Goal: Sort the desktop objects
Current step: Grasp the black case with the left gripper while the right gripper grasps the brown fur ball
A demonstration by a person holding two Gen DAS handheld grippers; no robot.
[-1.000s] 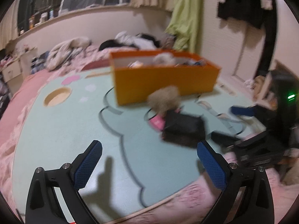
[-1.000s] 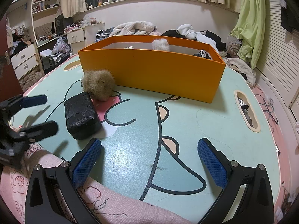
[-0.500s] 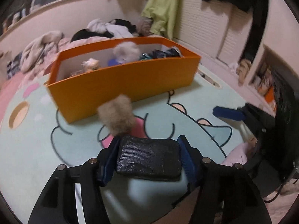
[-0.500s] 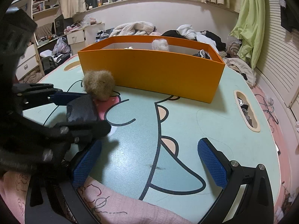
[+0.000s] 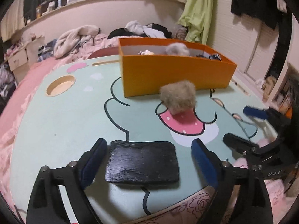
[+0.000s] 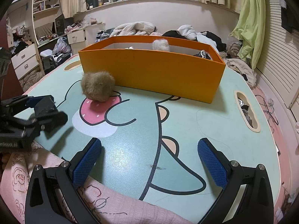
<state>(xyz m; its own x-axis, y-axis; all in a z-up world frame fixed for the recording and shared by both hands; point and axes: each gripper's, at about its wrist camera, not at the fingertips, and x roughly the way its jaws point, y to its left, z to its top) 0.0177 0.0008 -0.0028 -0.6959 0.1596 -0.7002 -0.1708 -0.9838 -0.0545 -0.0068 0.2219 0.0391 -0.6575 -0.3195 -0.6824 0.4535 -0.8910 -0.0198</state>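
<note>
A black leather pouch (image 5: 142,161) lies between my left gripper's (image 5: 148,158) blue pads; the left pad touches it, the right pad stands a little apart. In the right wrist view the pouch (image 6: 45,106) looks lifted off the table. A brown fluffy ball (image 5: 177,97) sits on the cartoon table (image 5: 65,123) in front of the orange box (image 5: 173,74). It also shows in the right wrist view (image 6: 97,88), left of the box (image 6: 153,72). My right gripper (image 6: 149,160) is open and empty over the table's near edge.
The orange box holds a grey fluffy ball (image 6: 161,44) and several small items. The table has a round cup hole (image 5: 60,85) and an oval slot (image 6: 246,110). A pink cloth (image 6: 93,201) hangs at the near edge. Clothes pile behind.
My left gripper swung in around the pouch, then drew back toward the table's near edge with it. Its right pad now stands off the pouch. The right gripper has not moved.
</note>
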